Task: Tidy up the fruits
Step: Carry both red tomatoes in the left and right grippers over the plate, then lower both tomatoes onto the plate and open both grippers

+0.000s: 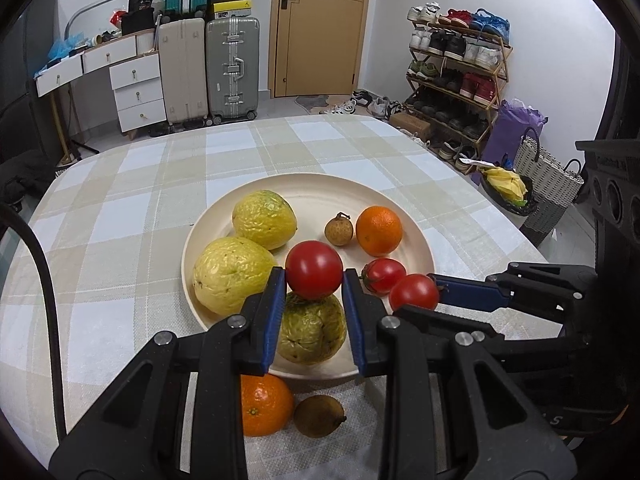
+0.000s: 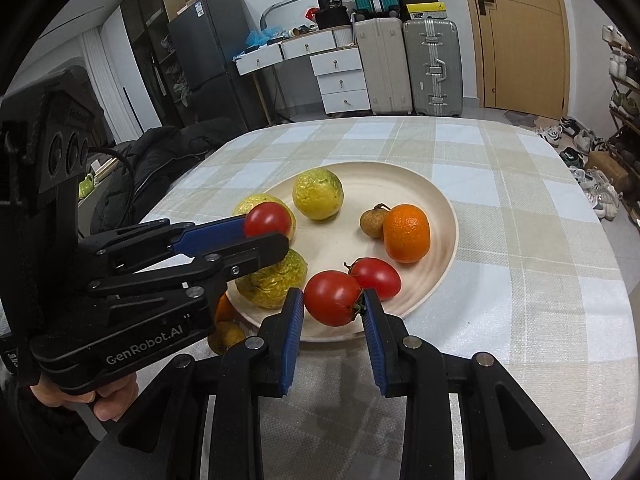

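A: Where are the tomatoes sitting?

B: One tomato (image 1: 314,269) is being squeezed by the left gripper (image 1: 314,276), centre frame, over the plate (image 1: 320,190). The right gripper (image 2: 333,300) is clamping another tomato (image 2: 332,298), lower centre.

A: Touching the plate?

B: Possibly; it's hard to tell. An orange (image 1: 264,404) is lying on the tablecloth (image 1: 120,200) below

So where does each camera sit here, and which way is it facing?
Left wrist: on the left hand-held gripper, looking down over the plate toward the door; it clamps a tomato.
Right wrist: on the right hand-held gripper, facing the suitcases; it clamps another tomato; a hand shows.
Shared: plate, fruit, each other's gripper.
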The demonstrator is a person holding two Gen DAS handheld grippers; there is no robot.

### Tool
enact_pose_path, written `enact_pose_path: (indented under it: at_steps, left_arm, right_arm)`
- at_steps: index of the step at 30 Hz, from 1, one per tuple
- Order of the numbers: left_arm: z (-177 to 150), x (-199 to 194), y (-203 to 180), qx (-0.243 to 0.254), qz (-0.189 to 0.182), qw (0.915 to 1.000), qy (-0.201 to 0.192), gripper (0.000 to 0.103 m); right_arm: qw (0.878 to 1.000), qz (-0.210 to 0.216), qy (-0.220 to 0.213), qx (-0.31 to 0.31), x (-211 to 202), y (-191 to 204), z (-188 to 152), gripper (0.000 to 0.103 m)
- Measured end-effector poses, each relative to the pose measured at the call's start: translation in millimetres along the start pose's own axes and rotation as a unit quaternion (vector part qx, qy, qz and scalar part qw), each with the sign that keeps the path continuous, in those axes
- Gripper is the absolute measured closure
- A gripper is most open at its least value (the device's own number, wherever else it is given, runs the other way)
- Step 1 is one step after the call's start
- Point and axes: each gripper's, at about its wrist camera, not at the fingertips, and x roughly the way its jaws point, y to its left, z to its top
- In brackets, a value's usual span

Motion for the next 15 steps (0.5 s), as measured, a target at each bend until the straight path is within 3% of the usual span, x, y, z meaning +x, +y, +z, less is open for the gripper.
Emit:
enact_pose_path:
  at_steps: [15]
  left_arm:
    - [4.4,18.4,0.4,-0.003,0.008,0.9999,0.009,0.077]
  right_arm:
    - [1.0,0.0,0.003,0.003,4.2,-1.2,-2.0,0.072]
